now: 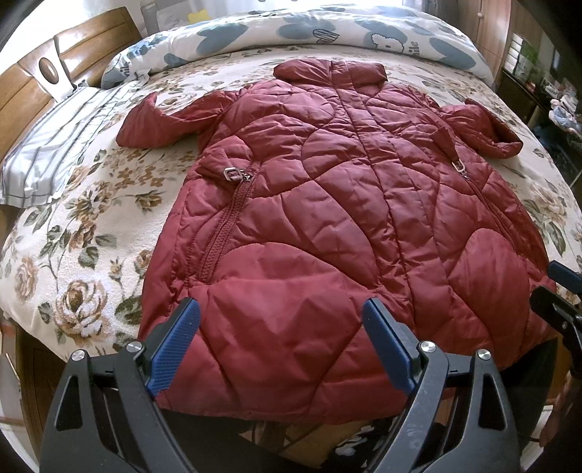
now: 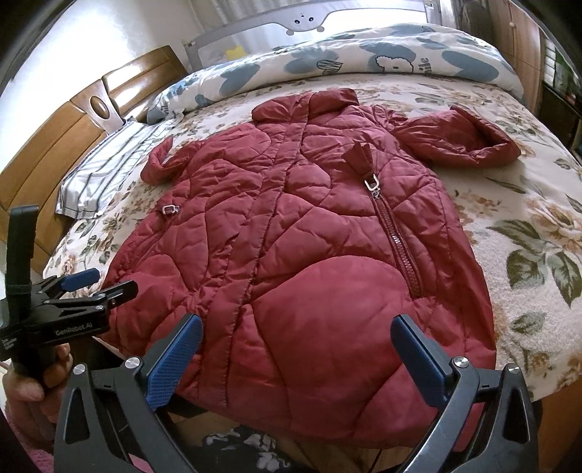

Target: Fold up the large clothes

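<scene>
Floral bedspread [image 1: 83, 233] in cream, tan and green covers the whole bed. Wooden headboard [image 1: 32, 94] at left; grey bed rail [image 2: 313, 22] along the far side. Rolled duvet [image 1: 327, 32], white with blue shapes, lies across the far edge. Dark red quilted puffer coat [image 1: 327, 203] spread flat mid-bed, front up, collar away, sleeves out, hem at near edge. Striped pillow [image 1: 58, 149] by headboard. Left gripper [image 1: 280, 327] and right gripper [image 2: 296, 345] both gape wide above the hem, holding nothing.
</scene>
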### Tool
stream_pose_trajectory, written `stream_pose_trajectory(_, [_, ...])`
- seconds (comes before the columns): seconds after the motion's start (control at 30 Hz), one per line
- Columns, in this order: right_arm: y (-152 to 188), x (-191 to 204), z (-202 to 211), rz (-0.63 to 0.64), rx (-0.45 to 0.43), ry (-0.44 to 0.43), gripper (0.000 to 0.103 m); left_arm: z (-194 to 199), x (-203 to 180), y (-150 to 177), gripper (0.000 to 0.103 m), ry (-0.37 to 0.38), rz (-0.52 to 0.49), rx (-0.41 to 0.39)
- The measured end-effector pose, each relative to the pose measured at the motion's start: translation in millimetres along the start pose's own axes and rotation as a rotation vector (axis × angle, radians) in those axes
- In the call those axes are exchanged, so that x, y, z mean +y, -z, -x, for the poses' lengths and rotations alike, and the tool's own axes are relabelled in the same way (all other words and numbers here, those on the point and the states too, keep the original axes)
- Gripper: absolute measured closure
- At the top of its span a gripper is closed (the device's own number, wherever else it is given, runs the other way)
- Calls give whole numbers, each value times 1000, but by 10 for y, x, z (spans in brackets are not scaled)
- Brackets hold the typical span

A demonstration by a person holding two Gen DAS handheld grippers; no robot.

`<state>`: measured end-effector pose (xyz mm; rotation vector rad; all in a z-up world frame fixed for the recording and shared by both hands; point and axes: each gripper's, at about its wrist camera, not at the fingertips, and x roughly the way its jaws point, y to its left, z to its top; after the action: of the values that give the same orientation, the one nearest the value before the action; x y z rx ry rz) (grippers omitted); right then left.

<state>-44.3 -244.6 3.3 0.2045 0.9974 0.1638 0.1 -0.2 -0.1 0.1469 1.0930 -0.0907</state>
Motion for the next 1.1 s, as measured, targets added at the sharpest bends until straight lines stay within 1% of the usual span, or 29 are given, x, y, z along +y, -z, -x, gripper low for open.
stream_pose_trajectory(0.37, [-11,5,5,0,1,-2,0,-29,-9,-4,11,4,-4,12])
stream_pose_trajectory(0.47, [-11,4,5,-4,-1,-10,0,-55,-13,0,11,15,-2,3])
stream_pose_trajectory(0.67, [-52,-13,-54,17,25,44,0,-102,-32,-19,11,20,-12,-1])
stream_pose_trajectory(0.77, [-63,-77,-70,7,8,22,0,-133,-34,-46,11,39,-9,10])
stream_pose_trajectory(0.8, [-69,-101,-73,3,2,14,0,-146,-38,-56,11,31,-14,13])
stream_pose_trajectory(0.93, [-129,-186,-96,4,12,46,0,-190,-41,-103,11,37,-17,32])
stream_pose_trajectory(0.97, [-141,-197,-93,14,16,71,0,-200,-38,-117,11,32,-18,34])
stream_pose_trajectory(1.1, [-236,-335,-48,-5,-3,95,0,-224,-4,-189,11,38,-6,50])
